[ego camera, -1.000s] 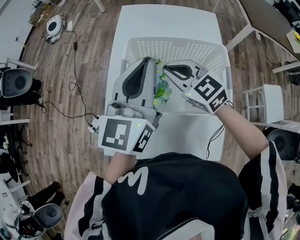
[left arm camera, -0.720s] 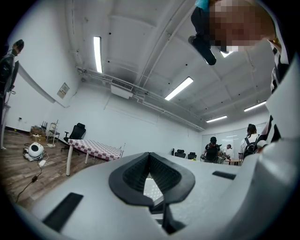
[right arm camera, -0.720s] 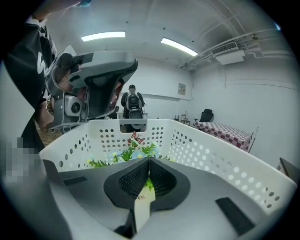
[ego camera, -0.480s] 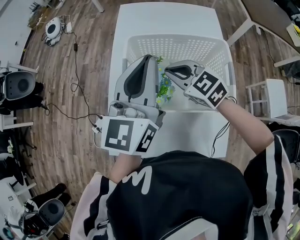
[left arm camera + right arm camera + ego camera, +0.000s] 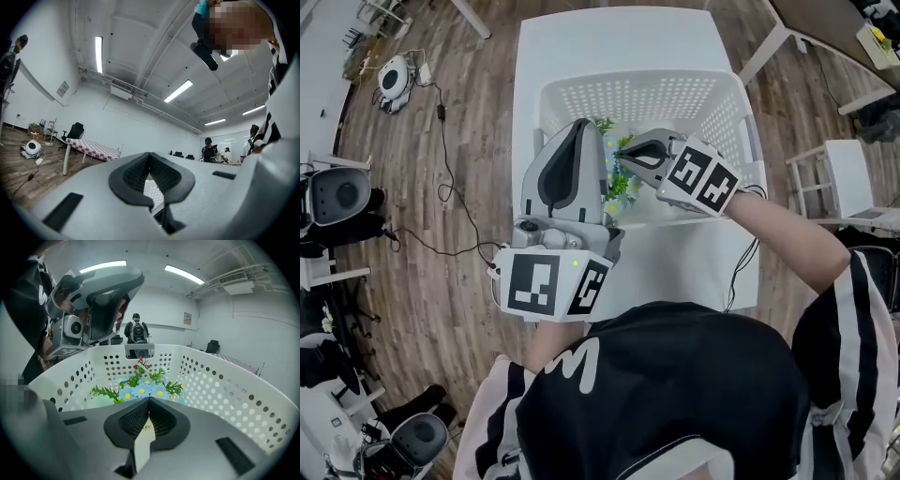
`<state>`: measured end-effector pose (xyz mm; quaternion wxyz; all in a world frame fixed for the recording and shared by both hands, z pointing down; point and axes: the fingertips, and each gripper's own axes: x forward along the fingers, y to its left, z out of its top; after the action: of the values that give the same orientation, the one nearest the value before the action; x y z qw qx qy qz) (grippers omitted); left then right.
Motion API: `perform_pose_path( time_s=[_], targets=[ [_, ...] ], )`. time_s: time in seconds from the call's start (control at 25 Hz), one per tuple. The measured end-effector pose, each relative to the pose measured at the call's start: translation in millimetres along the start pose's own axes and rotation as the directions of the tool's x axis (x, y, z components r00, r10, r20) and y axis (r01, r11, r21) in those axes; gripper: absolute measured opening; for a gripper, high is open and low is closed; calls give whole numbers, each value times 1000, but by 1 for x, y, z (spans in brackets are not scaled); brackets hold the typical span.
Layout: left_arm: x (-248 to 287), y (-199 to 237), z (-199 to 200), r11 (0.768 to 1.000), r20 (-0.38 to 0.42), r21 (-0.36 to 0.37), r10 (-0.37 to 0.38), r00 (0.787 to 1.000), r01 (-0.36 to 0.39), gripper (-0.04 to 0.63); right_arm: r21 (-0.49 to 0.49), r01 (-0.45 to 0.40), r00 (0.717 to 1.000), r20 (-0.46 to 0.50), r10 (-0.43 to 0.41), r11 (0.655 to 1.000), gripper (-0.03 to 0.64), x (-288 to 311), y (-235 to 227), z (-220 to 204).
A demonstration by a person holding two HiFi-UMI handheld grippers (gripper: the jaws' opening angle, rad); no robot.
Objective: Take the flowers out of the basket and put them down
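A white perforated basket (image 5: 741, 122) stands on a white table (image 5: 609, 42). A bunch of blue and pale flowers with green leaves (image 5: 621, 184) lies inside it near the front wall. My right gripper (image 5: 626, 152) is inside the basket, pointing left, its shut tip just above the flowers. In the right gripper view the flowers (image 5: 140, 391) sit right beyond the gripper's (image 5: 149, 400) closed pads. A thin pale strip shows in the slit between them; what it is I cannot tell. My left gripper (image 5: 581, 127) is raised over the basket's left front, shut and holding nothing (image 5: 149, 154).
Wooden floor with cables and a small round device (image 5: 394, 73) lies left of the table. Chairs and white stools (image 5: 853, 187) stand to the right. The basket's walls (image 5: 234, 380) rise around the right gripper. People stand far off in the room (image 5: 207, 150).
The right gripper has edged left and closer to the flowers. The left gripper stays raised beside it. Both stayed shut.
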<state>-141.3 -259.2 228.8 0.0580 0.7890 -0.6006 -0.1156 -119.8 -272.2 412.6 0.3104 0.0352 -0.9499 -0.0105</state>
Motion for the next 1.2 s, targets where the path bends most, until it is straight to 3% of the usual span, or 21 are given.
perform_pose_path(
  time_s=[0.64,0.92,1.2],
  targets=[
    [-1,-4,-1,1000,8,-13,-22,1000,23,3,180,-77,996,-36,85,981,18,15,2,-17],
    [-1,-2,1,1000,9,-5,-15,1000,16,3,214,-97,992,-59,112,972,22,19,3,-20],
    [-1,-1,-1,1000,10,4,-7,1000,7,3,290,-101,992,-44,119,952,91,19,0,-20]
  ],
)
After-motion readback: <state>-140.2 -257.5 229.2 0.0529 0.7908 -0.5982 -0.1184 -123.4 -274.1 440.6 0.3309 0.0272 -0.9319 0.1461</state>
